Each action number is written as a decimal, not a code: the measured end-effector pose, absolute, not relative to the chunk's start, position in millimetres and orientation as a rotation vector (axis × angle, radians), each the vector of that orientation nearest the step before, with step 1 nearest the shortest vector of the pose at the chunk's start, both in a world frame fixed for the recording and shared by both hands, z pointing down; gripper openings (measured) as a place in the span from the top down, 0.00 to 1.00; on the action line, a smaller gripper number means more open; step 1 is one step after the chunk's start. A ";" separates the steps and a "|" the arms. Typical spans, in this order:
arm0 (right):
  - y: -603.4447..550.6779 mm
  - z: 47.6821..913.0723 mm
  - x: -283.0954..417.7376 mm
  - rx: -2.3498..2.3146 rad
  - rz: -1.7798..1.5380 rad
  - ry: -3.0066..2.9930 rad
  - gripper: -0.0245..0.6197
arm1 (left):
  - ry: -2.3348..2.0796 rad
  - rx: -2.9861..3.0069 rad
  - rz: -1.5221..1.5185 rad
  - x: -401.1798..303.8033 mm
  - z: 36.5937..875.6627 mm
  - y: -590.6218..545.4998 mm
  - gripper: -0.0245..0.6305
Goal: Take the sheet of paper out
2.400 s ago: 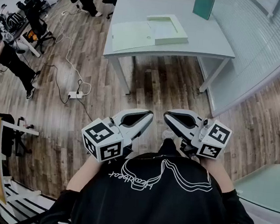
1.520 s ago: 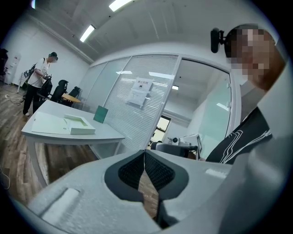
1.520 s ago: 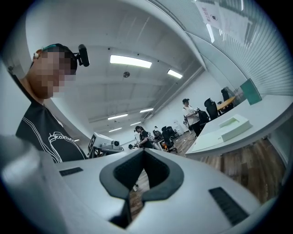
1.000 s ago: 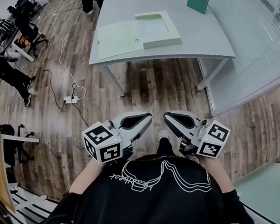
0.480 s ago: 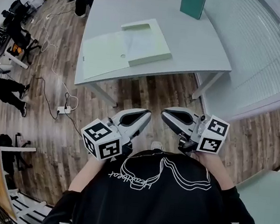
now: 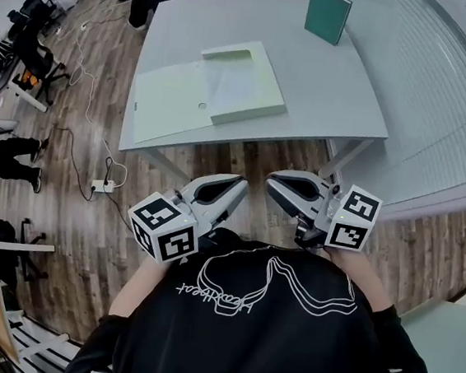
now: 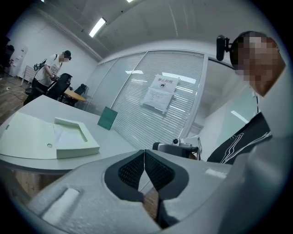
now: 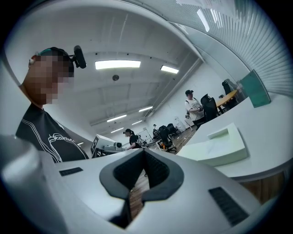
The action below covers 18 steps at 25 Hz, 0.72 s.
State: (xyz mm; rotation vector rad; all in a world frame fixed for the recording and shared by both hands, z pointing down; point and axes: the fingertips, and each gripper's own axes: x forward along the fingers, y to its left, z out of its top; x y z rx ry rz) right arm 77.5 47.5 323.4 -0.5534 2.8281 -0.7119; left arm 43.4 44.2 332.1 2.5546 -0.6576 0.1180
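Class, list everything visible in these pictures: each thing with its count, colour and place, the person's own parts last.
table: one, pale grey, ahead of the person
box file: one, pale green, open on the table
sheet of paper: one, white, inside the box file
upright case: one, teal, table's far edge
power strip: one, white, floor left of table
bystander: at least one, dark clothes, left edge
left gripper: one, white, jaws shut, empty
right gripper: one, white, jaws shut, empty
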 end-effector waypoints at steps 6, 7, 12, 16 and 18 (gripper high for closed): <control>1.0 332.9 64.6 -0.557 -0.769 2.809 0.95 | -0.664 2.536 0.117 26.2 341.1 -3.1 0.94; -8.7 334.7 62.8 -0.563 -0.777 2.806 0.95 | -0.657 2.542 0.110 24.1 342.0 -13.2 0.94; -59.5 340.1 54.7 -0.612 -0.832 2.796 0.95 | -0.583 2.576 0.053 17.0 335.4 -63.9 0.94; -108.2 342.7 42.5 -0.651 -0.858 2.782 0.95 | -0.552 2.545 0.042 3.4 339.9 -114.3 0.94; -128.2 345.5 37.9 -0.666 -0.880 2.765 0.95 | -0.554 2.536 0.042 -2.7 341.9 -136.1 0.94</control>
